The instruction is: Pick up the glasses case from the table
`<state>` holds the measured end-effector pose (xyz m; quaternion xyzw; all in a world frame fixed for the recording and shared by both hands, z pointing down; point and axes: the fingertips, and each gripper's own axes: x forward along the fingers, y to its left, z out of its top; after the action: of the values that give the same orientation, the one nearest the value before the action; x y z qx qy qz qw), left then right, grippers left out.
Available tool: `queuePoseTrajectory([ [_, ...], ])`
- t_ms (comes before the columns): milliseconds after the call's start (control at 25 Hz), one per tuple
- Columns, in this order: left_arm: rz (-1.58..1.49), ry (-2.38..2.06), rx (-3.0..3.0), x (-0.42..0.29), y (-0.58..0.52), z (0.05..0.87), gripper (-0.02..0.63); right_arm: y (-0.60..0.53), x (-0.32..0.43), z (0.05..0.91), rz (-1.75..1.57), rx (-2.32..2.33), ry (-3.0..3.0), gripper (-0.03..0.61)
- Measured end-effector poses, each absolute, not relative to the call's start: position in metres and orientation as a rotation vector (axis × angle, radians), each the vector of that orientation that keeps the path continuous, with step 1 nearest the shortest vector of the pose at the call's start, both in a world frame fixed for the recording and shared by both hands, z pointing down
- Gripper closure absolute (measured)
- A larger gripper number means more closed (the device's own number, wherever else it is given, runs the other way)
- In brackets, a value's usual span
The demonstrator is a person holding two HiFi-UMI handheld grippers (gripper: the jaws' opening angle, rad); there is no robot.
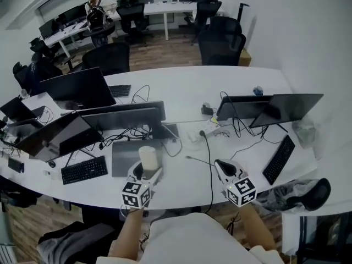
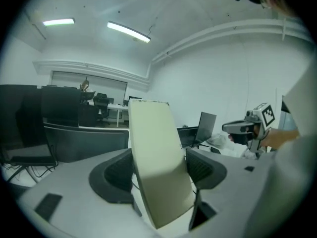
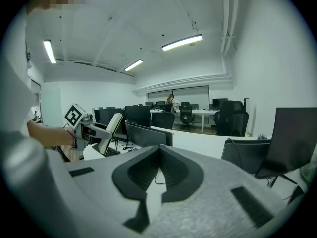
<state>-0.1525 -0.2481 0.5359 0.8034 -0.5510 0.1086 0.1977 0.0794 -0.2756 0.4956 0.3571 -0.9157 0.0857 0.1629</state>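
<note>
The glasses case (image 1: 147, 158) is a cream, oblong hard case, and it stands lifted above the white table (image 1: 181, 89). My left gripper (image 1: 147, 170) is shut on it near the table's front edge. In the left gripper view the glasses case (image 2: 158, 167) fills the space between both dark pads and leans slightly left at the top. My right gripper (image 1: 221, 164) hovers to the right of it, apart from the case. Its jaws meet at their tips in the right gripper view, where the right gripper (image 3: 159, 150) holds nothing. That view also shows the glasses case (image 3: 110, 128) at the left.
Under the case lies a grey laptop (image 1: 125, 156). A black keyboard (image 1: 84, 170) lies left of it and another keyboard (image 1: 279, 159) to the right. Several monitors (image 1: 130, 116) and loose cables (image 1: 209, 164) cross the table's middle. Office chairs (image 1: 222, 44) stand beyond.
</note>
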Motion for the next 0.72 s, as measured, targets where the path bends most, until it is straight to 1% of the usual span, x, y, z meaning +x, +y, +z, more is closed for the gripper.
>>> queuePoseTrajectory([
  [320, 0.209, -1.673, 2.243, -0.125, -0.219, 0.499, 0.295, -0.271, 0.110, 0.482, 0.258, 0.961, -2.701, 0.577],
  [720, 0.146, -1.806, 2.267, -0.100, -0.191, 0.458, 0.293, -0.278, 0.132, 0.470, 0.153, 0.884, -2.726, 0.577],
])
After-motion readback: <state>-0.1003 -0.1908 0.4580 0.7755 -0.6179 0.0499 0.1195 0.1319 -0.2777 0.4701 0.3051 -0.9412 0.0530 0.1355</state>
